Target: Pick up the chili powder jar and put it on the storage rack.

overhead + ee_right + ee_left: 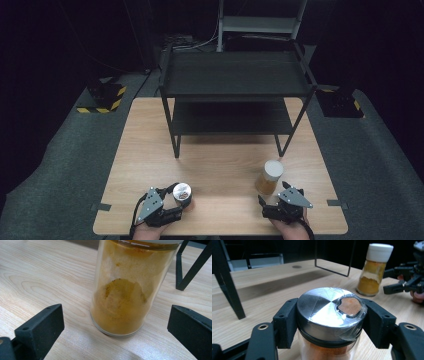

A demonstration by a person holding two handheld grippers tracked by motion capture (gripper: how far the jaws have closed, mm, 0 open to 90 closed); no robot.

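The left gripper [329, 322] is clamped on a spice jar with a brushed metal lid [329, 312]: its 2 black pads press the lid's rim from either side, and clear tape or film lies crumpled over a shaker opening in the lid, through which orange-red powder shows. The glass below the lid holds the same orange-red powder. In the high view this jar [182, 194] stands on the wooden table [220, 160] near its front edge, in front of and to the left of the black 2-tier shelf rack [235, 80], whose feet rest on the table's far half.

The right gripper [115, 327] stands wide apart, its jaws on either side of a glass jar of yellow powder [130, 295] without touching it. That jar [270, 177] has a white cap and stands upright just in front of the rack's front right leg, well apart from the metal-lidded jar. A hand [290, 231] holds the right gripper at the table's front edge.
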